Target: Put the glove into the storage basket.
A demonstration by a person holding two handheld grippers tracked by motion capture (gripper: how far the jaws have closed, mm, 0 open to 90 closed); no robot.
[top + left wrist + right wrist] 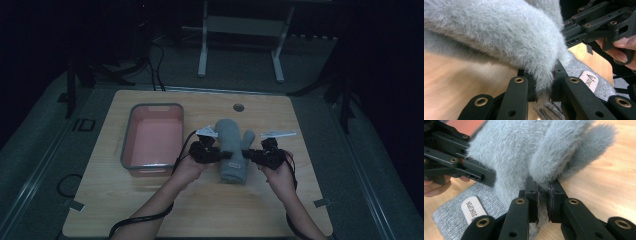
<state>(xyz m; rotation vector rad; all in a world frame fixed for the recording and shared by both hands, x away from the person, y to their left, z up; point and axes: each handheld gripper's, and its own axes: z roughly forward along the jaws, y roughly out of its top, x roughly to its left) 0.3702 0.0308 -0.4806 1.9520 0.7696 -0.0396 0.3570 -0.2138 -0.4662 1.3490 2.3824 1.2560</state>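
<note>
While both my tongs clench the fuzzy grey knitted mitten [233, 150], the high view shows it near the middle of the tabletop [150, 210], its long axis running from the near edge toward the far edge, fingertip end pointing away from me and ribbed cuff nearest me. The pink plastic bin [152, 140] sits toward the left edge. In the left gripper view, my left gripper [544, 83] pinches the mitten's furry edge. In the right gripper view, my right gripper [543, 192] nips the fabric by the thumb. I judge this a two-sided lift; next, carry it level toward the bin.
</note>
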